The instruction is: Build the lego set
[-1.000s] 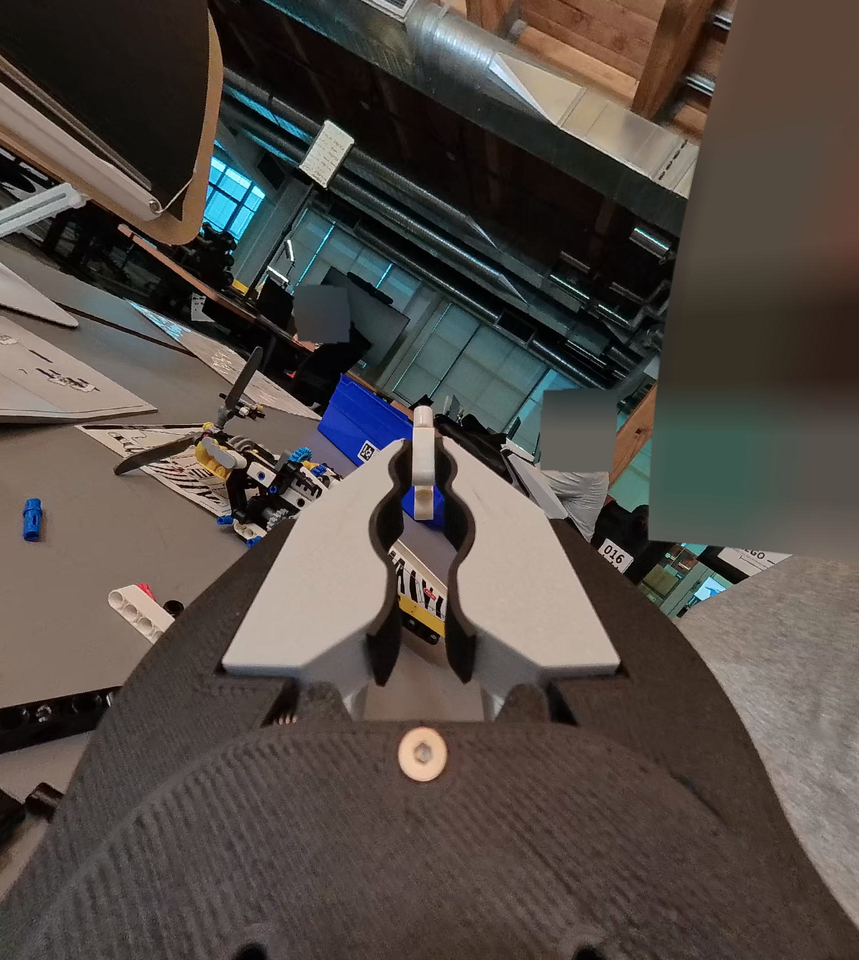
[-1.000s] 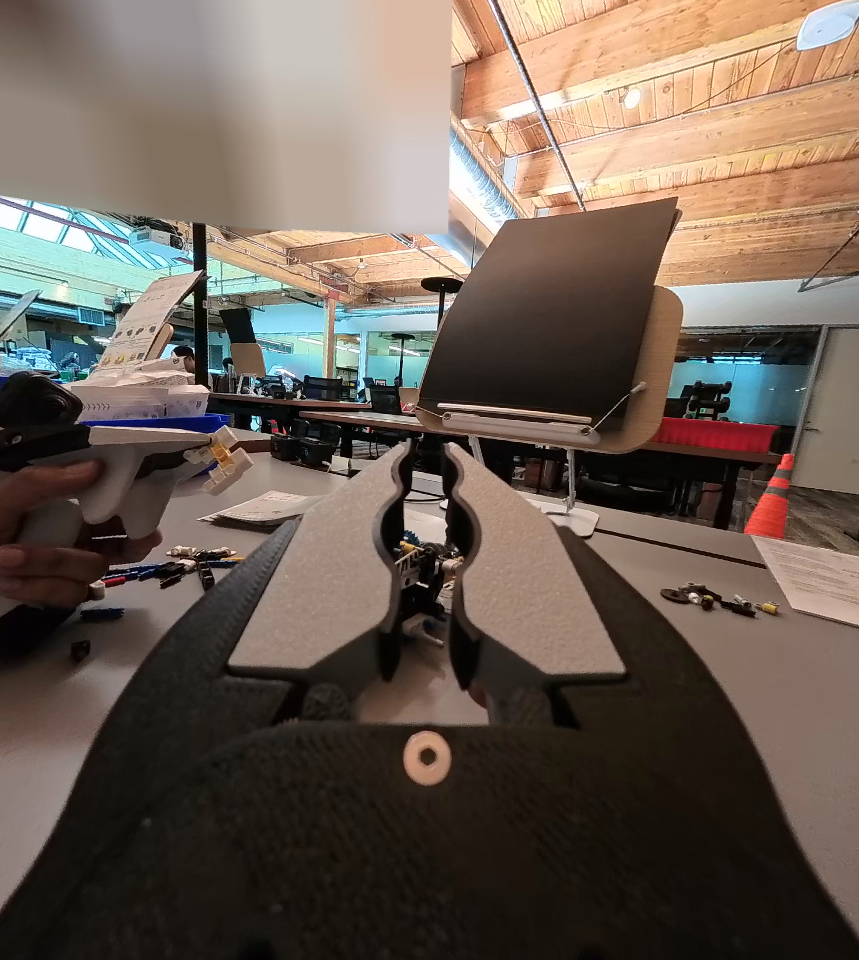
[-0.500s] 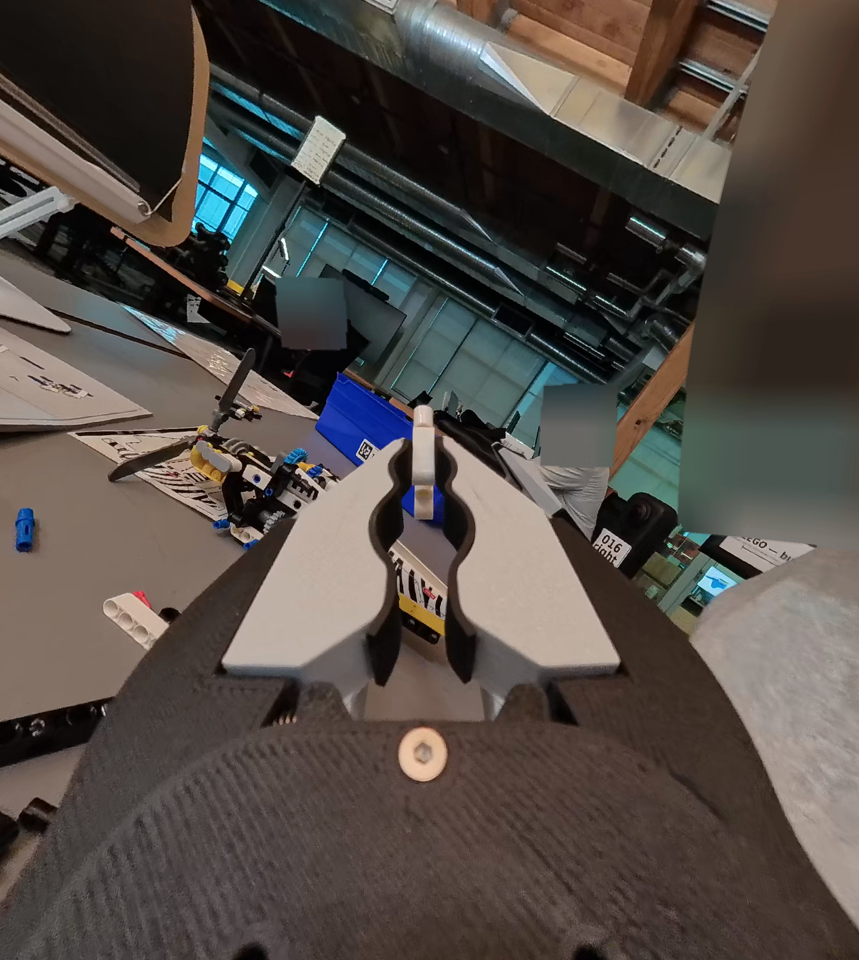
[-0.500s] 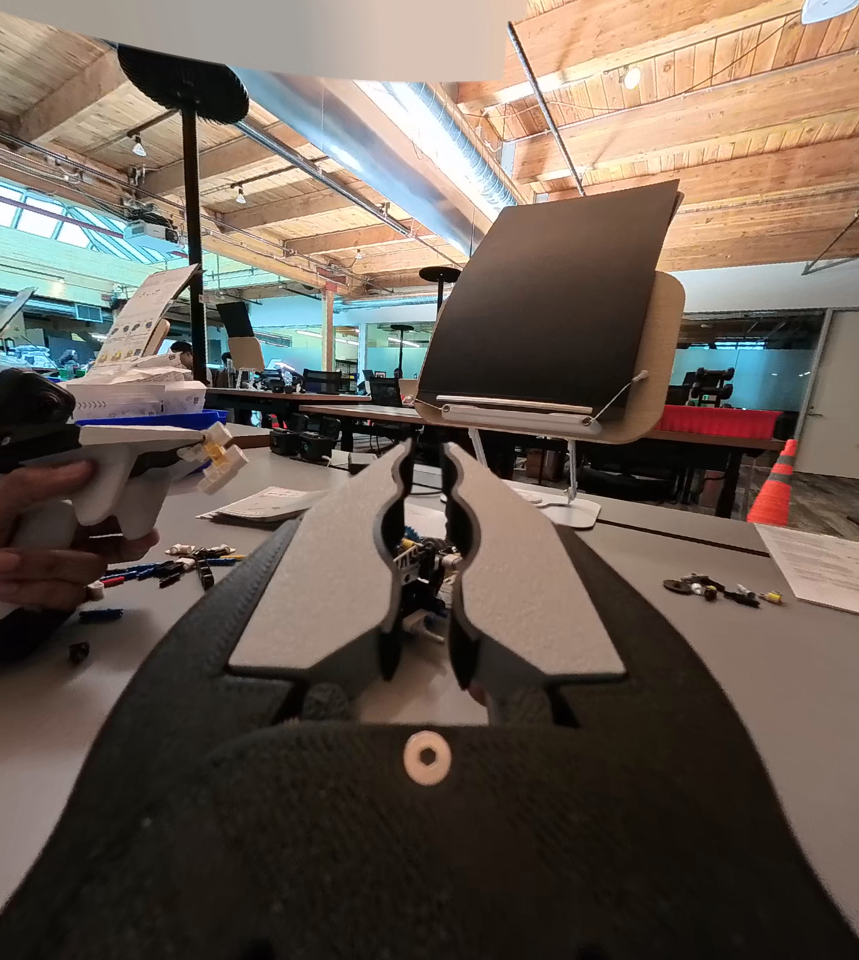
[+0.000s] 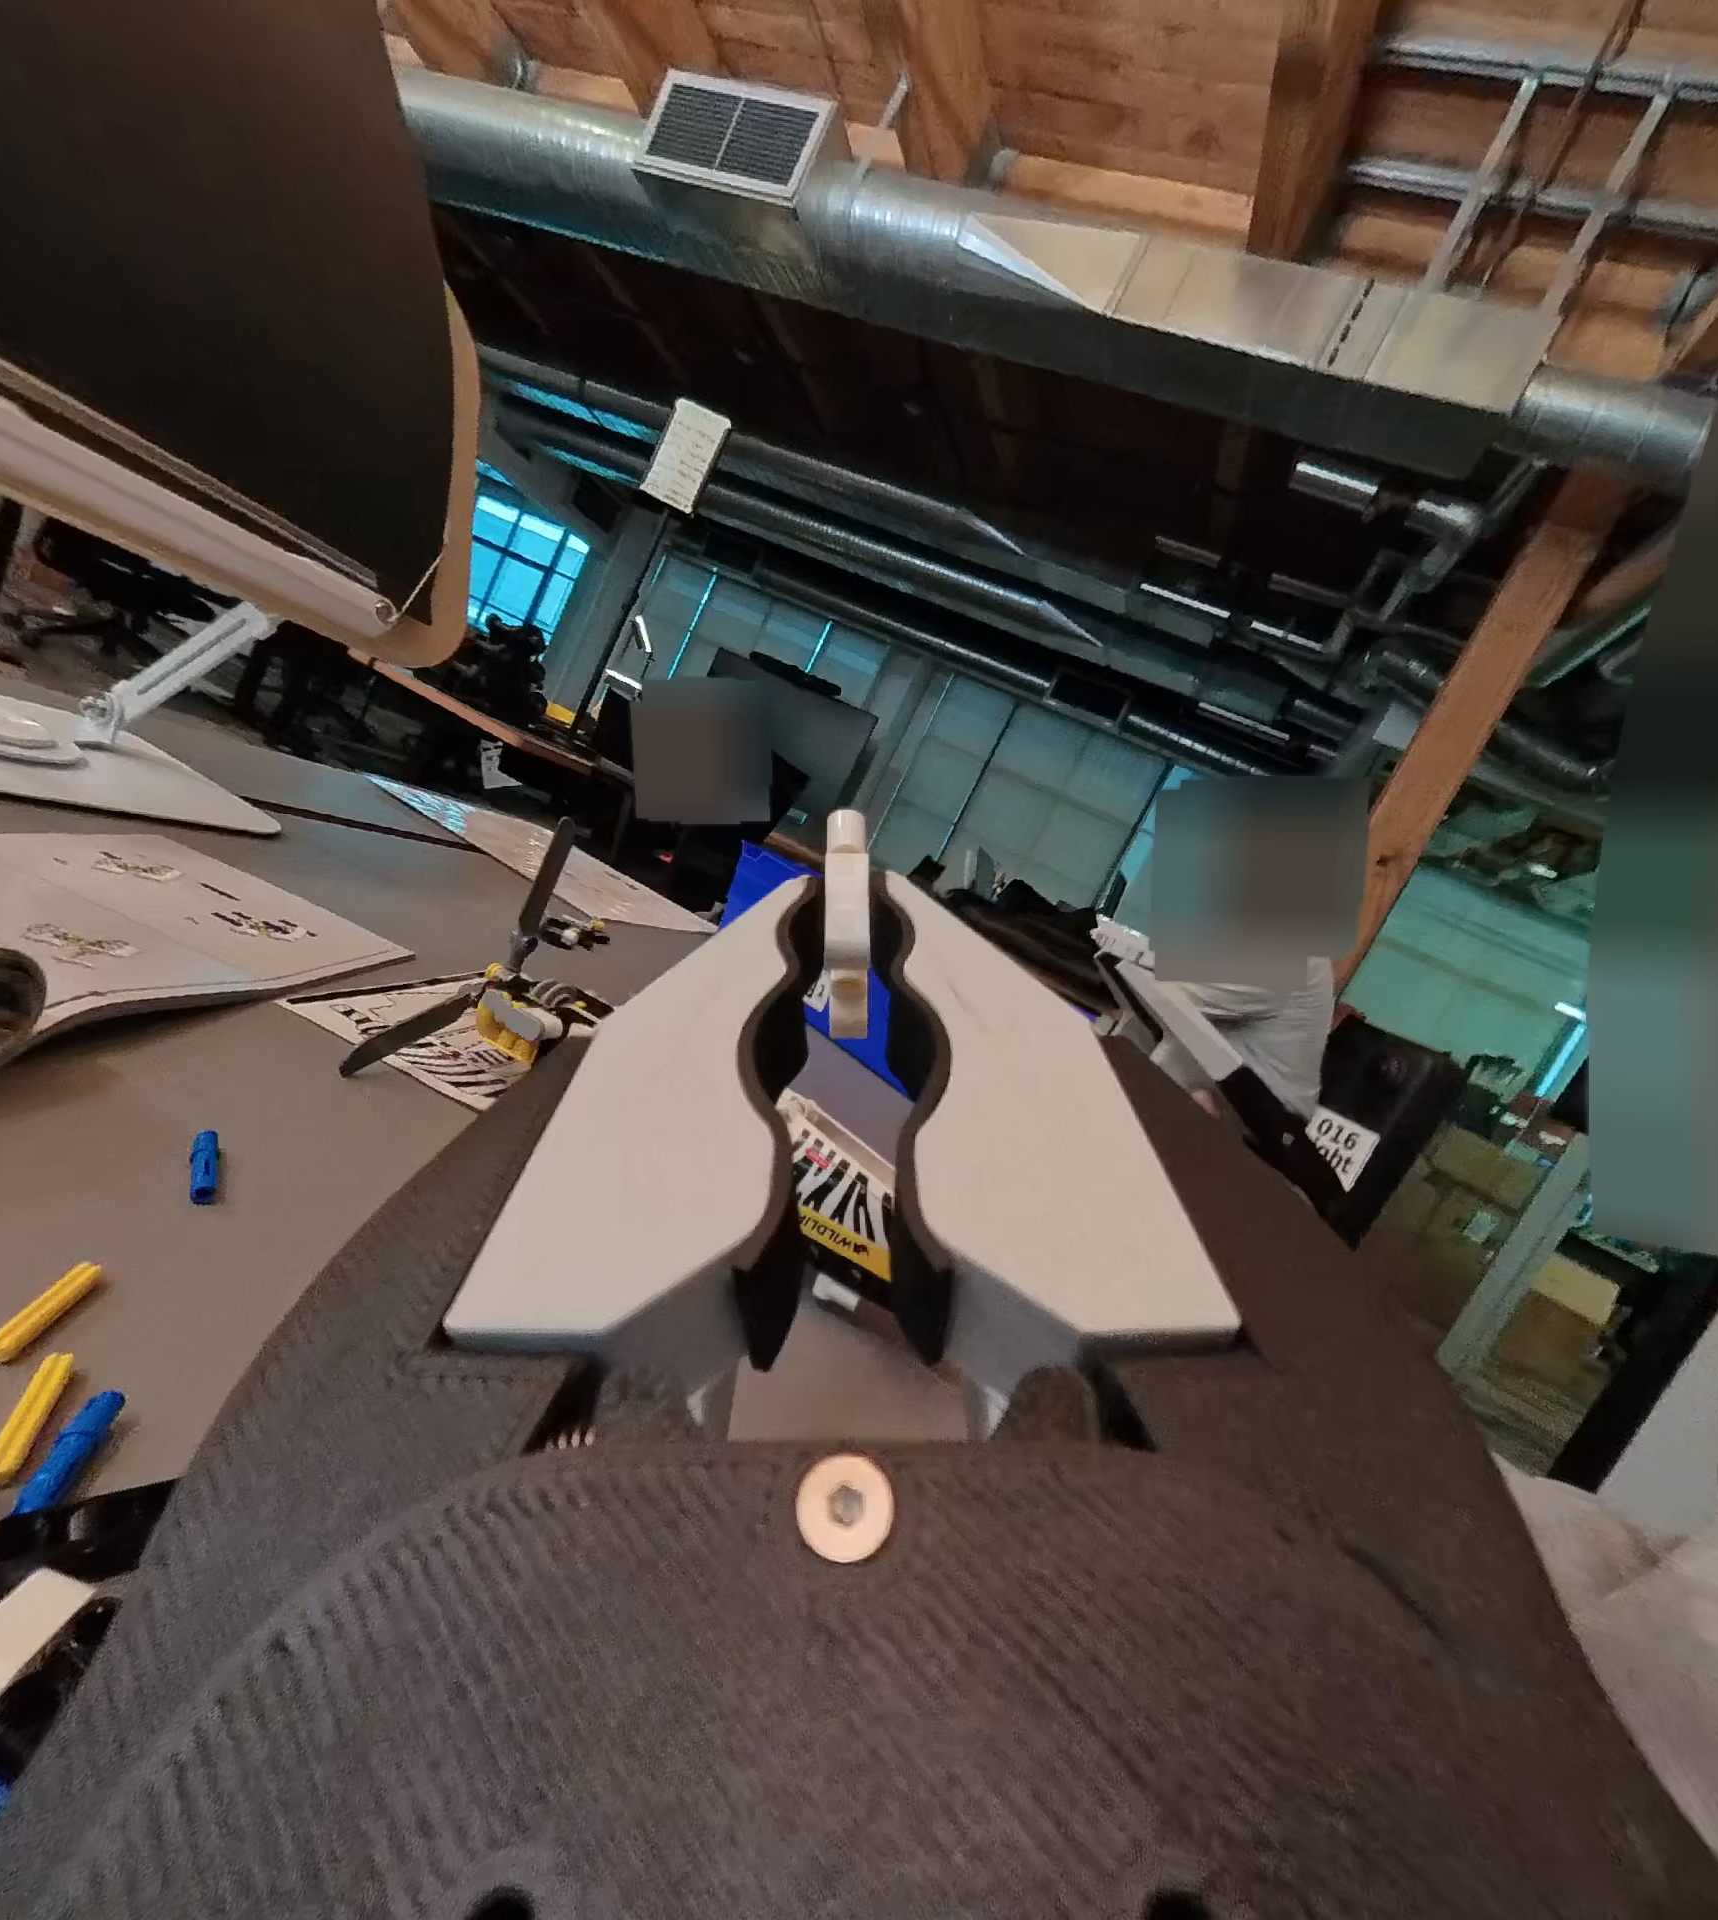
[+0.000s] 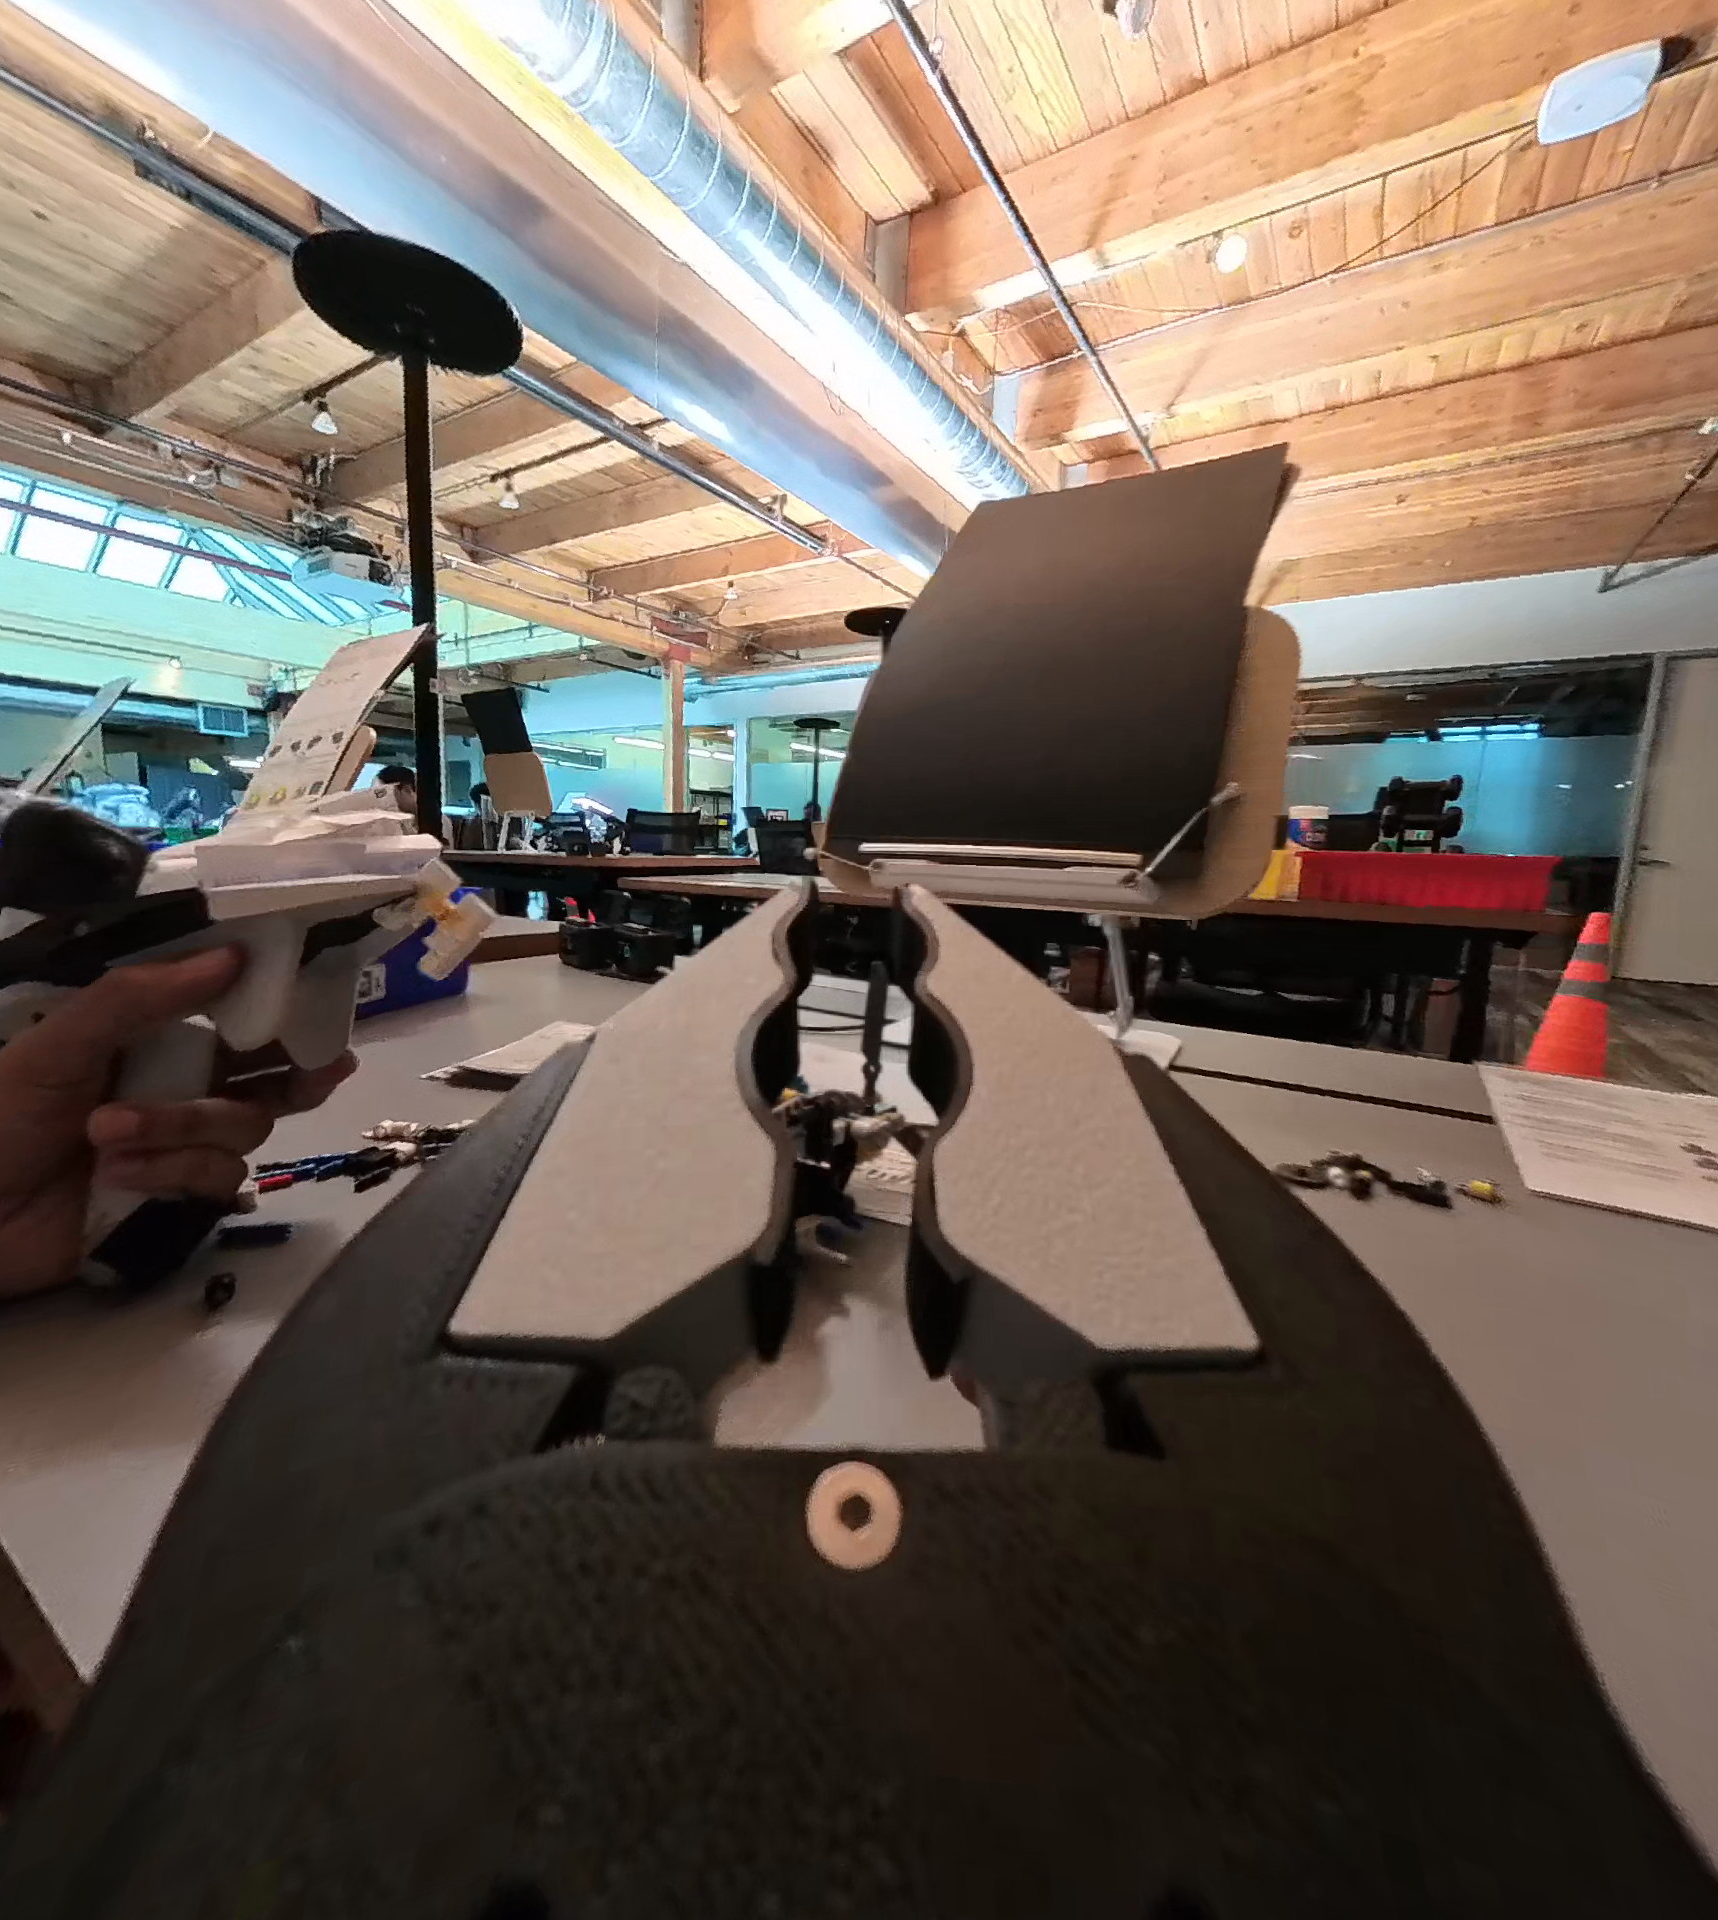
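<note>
Left wrist view: left tongs [image 5: 847, 914] clenched on a white lego piece [image 5: 847, 940], held up above the grey tabletop [image 5: 86, 1143]. Partly built lego model [image 5: 512, 1013] with a black propeller sits on the tabletop, beside the open instruction booklet [image 5: 107, 935]; loose blue pin [image 5: 203, 1166] nearer than the model.

Right wrist view: right tongs [image 6: 855, 914] released, nothing gripped, jaws slightly apart. The lego model [image 6: 834, 1132] shows through the gap, on the tabletop [image 6: 1457, 1351] beyond them. The left tongs [image 6: 439, 920], in a hand [image 6: 55, 1122], are off to the model's left.

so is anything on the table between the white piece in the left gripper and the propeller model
Nothing visible does. The left gripper holds the white piece in the air, and the propeller model stands ahead to its left on the grey table.
</note>
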Motion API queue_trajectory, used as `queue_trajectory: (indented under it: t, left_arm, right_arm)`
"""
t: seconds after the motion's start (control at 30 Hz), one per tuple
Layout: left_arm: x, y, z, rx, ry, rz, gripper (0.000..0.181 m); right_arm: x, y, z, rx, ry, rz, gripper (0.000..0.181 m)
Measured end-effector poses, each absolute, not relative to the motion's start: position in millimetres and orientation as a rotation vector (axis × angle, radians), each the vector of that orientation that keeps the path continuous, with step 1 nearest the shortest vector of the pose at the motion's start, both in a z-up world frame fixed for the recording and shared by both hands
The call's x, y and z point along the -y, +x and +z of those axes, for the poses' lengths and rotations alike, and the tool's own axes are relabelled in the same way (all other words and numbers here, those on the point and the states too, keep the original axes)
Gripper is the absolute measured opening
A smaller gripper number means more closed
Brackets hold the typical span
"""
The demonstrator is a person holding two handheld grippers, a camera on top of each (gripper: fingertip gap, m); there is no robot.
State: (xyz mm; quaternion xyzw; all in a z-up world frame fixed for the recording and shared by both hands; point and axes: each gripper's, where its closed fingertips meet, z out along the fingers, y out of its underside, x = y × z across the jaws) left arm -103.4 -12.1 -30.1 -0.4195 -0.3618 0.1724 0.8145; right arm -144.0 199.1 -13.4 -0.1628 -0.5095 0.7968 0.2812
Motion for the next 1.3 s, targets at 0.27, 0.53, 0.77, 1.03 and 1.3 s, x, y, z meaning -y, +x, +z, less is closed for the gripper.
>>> queue_trajectory:
  t: [0.27,0.53,0.77,1.03,1.3]
  left_arm:
    - [12.5,-105.3,-31.3,0.786,-0.887,0.353,0.006]
    - [4.1,-105.2,-32.9,0.782,-0.930,0.346,0.005]
    - [-0.1,-101.7,-31.0,0.755,-0.954,0.375,0.006]
    - [-16.5,-98.0,-33.2,0.719,-1.014,0.295,0.006]
    - [-41.0,-105.2,-78.1,1.028,-1.135,-0.232,0.006]
  right_arm:
    - [-226.6,-162.0,-10.1,1.279,-0.601,2.254,0.012]
    - [-218.3,-157.6,-10.1,1.293,-0.550,2.213,0.010]
    - [-220.7,-156.1,-9.2,1.281,-0.543,2.238,0.009]
    - [-215.6,-151.4,-9.5,1.302,-0.494,2.229,0.007]
    - [-210.1,-149.1,-10.9,1.315,-0.465,2.173,0.008]
